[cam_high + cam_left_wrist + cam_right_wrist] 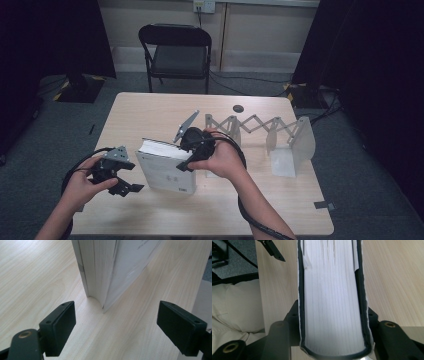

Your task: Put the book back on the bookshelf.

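— Pale wooden table (150,107) on grey carpet, dark curtains at both sides. What is listed first?

— Right gripper (192,150), held in the person's right hand (222,160) near the middle of the table. Its jaws are clamped on a thick white book (165,172), one jaw on each cover, across the top edge. In the right gripper view the page block (332,302) runs up between the two black jaws, with a cover pressed against each.

— And the book itself?

— Standing upright on the table, near the front edge and slightly left of centre, broad cover facing the person. Its bottom edge rests on the wood.

— Left gripper?

— Left gripper (127,186), in the left hand (82,187), just left of the book at the near left of the table. Jaws wide apart, nothing between the pads. In the left gripper view the book's lower corner (100,290) stands on the table just beyond the open jaws, without touching them.

— Further out?

— Folding scissor-type rack (250,125), pale, stretched across the table to the right of the book, with an upright end plate (304,140) at its far right. Small dark round spot (238,108) on the far part of the tabletop.

— Beyond the table?

— Black folding chair (177,52) on the far side, facing the table. Wall socket (204,6) above it, with cables (240,77) trailing over the floor.
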Action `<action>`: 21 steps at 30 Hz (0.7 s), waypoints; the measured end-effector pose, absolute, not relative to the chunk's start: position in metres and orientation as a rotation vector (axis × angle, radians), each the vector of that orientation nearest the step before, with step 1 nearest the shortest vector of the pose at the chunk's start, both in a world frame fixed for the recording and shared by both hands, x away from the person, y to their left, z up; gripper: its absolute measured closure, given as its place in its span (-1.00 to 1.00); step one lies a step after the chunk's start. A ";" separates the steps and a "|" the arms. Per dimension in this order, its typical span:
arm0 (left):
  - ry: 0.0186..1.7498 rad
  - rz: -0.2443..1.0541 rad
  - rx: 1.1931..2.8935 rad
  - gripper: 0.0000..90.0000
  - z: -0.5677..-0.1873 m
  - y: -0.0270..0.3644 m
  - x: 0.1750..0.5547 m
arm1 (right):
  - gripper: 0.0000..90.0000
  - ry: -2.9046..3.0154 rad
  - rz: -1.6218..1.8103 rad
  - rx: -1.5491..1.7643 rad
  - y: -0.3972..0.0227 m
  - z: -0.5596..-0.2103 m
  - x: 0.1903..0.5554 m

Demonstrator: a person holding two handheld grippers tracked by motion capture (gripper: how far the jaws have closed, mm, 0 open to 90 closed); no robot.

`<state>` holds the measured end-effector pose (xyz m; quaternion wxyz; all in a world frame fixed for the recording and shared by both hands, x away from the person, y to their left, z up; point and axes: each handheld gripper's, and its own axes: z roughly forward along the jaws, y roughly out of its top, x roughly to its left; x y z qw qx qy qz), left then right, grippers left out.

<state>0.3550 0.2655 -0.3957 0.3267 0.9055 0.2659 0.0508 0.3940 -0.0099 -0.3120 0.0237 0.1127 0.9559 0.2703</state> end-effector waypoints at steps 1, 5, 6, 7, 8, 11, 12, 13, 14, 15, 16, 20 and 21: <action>0.697 0.131 2.370 -0.66 -0.396 0.265 0.355 | 0.10 2.956 0.840 0.353 -0.009 -0.313 0.394; 0.689 0.129 2.370 -0.66 -0.396 0.265 0.355 | 0.07 2.961 0.830 0.372 -0.007 -0.314 0.394; 0.690 0.129 2.371 -0.66 -0.396 0.265 0.355 | 0.06 2.962 0.828 0.380 -0.005 -0.315 0.394; 0.691 0.135 2.374 -0.66 -0.396 0.265 0.355 | 0.05 2.963 0.823 0.375 -0.004 -0.316 0.394; 0.692 0.139 2.377 -0.66 -0.396 0.265 0.354 | 0.03 2.967 0.814 0.369 -0.002 -0.317 0.395; 0.685 0.133 2.388 -0.66 -0.397 0.266 0.354 | 0.01 2.971 0.808 0.361 0.004 -0.320 0.395; 0.688 0.133 2.389 -0.66 -0.398 0.266 0.354 | 0.01 2.972 0.803 0.364 0.005 -0.321 0.395; 0.694 0.136 2.388 -0.66 -0.399 0.266 0.354 | 0.00 2.971 0.807 0.360 0.006 -0.322 0.396; 0.692 0.138 2.389 -0.66 -0.400 0.267 0.354 | 0.00 2.975 0.803 0.363 0.008 -0.322 0.396; 0.692 0.137 2.384 -0.66 -0.401 0.267 0.354 | 0.00 2.976 0.802 0.363 0.009 -0.323 0.396; 0.697 0.134 2.385 -0.66 -0.401 0.268 0.354 | -0.02 2.978 0.800 0.365 0.010 -0.324 0.397; 0.706 0.134 2.395 -0.65 -0.405 0.269 0.353 | -0.06 2.977 0.800 0.361 0.015 -0.324 0.399; 0.704 0.134 2.398 -0.65 -0.406 0.270 0.353 | -0.06 2.979 0.799 0.366 0.016 -0.324 0.399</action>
